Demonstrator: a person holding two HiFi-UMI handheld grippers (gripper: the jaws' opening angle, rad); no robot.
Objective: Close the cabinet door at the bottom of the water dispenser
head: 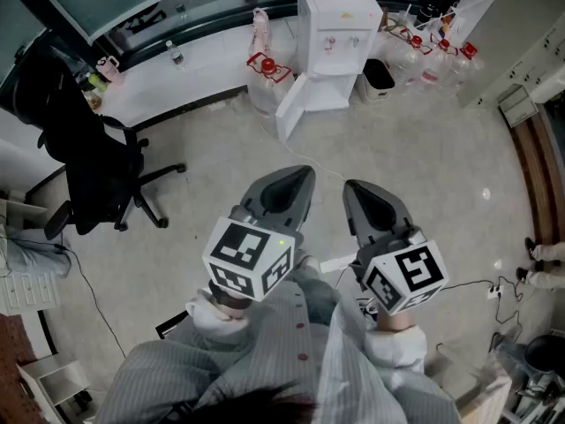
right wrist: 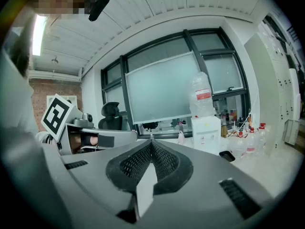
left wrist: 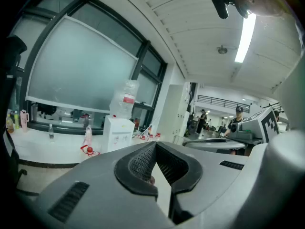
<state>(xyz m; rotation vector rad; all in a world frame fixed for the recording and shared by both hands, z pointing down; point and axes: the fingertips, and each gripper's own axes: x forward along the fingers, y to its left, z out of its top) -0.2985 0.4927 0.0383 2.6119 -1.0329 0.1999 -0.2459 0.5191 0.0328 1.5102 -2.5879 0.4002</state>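
Note:
The white water dispenser (head: 338, 44) stands at the far wall, a clear bottle on top. Its bottom cabinet door (head: 291, 106) hangs swung open toward the left. The dispenser (left wrist: 117, 132) shows small and distant in the left gripper view, and likewise the dispenser (right wrist: 206, 133) in the right gripper view. My left gripper (head: 297, 177) and right gripper (head: 355, 190) are held side by side near my body, far short of the dispenser. Both are shut, tips meeting, with nothing between them.
A black office chair (head: 93, 162) stands at the left by a white counter (head: 190, 64). Several water jugs (head: 267, 82) sit left of the dispenser and more jugs (head: 433, 60) to its right. A black bin (head: 379, 76) stands beside it. Cables (head: 494, 290) lie at the right.

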